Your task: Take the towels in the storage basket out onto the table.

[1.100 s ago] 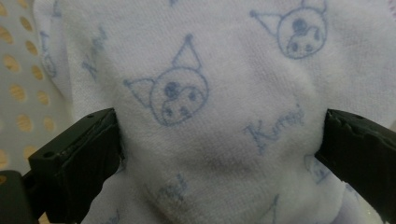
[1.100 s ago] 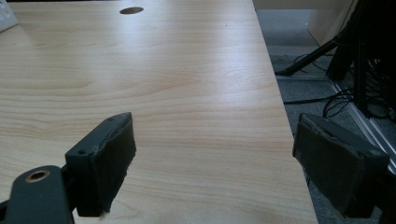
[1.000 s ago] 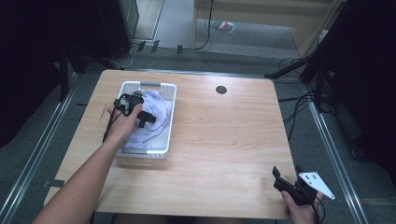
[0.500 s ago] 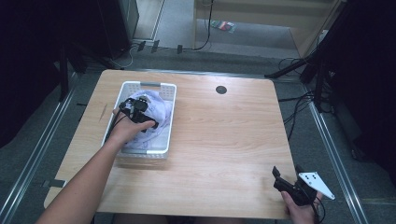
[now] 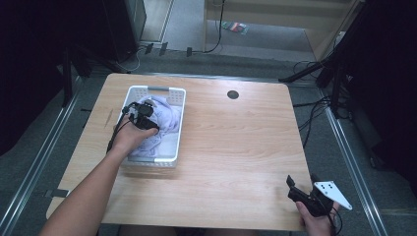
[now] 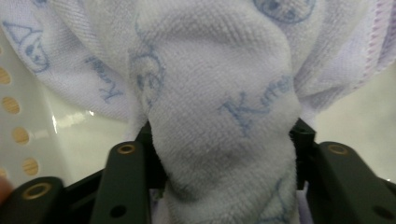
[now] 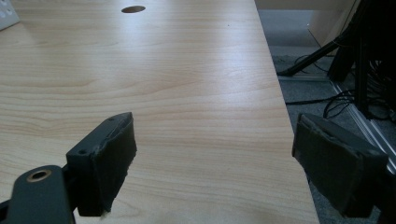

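Left gripper (image 5: pixel 147 118) down inside white basket (image 5: pixel 173 158), jaws just closing, now pinched on fold of white towel (image 6: pixel 219 121) bunched between pads. Towel sits in basket, bulk lying just past jaws toward basket's far end. Right gripper (image 5: pixel 301 192) idle, well apart from basket at table's (image 5: pixel 236 142) near right corner, jaws wide, holding nothing. Next move likely straight lift out of basket; left hand alone within reach.

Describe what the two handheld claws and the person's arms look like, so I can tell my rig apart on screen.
Both are black two-jaw tools. The left claw trails a black cable along the bare forearm; no sleeve shows. The right claw carries a grey three-cornered plate dotted with small dark marks. Its flat jaw pads are dark, worn and rectangular, and brass-coloured rivets sit in the black links.
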`<state>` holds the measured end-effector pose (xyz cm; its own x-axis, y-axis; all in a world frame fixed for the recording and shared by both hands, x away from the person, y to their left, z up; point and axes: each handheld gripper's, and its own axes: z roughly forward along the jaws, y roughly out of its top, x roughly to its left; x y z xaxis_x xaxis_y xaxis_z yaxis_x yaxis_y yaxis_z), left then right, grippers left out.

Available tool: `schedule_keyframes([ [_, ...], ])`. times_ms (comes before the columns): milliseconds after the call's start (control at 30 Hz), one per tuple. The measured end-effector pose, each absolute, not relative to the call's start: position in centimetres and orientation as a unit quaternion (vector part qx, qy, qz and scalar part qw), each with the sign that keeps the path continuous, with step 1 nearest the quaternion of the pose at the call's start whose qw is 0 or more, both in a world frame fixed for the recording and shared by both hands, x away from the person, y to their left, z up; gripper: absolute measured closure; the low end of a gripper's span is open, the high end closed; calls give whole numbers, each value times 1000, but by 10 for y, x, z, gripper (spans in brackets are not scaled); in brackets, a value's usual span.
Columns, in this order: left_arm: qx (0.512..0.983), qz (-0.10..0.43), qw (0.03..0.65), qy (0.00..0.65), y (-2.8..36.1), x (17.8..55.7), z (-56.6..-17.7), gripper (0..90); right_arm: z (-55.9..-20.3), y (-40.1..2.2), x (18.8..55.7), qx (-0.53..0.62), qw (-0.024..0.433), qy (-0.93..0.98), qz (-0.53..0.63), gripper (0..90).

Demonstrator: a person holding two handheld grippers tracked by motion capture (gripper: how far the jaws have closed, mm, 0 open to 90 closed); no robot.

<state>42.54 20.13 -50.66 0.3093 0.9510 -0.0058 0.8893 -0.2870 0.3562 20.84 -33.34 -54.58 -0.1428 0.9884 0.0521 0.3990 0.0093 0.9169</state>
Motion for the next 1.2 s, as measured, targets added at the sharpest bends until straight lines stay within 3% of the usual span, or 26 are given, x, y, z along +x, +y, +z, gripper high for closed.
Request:
schedule_keyframes([
  [233, 795, 103, 151, 579, 199, 424, -501, 626, -546, -333, 209, 558, 341, 622, 430, 139],
  [433, 787, 86, 179, 584, 206, 422, -490, 628, -546, -333, 209, 557, 341, 624, 429, 139],
  [1200, 773, 102, 226, 584, 223, 404, -418, 623, -546, -333, 209, 558, 342, 624, 427, 141],
])
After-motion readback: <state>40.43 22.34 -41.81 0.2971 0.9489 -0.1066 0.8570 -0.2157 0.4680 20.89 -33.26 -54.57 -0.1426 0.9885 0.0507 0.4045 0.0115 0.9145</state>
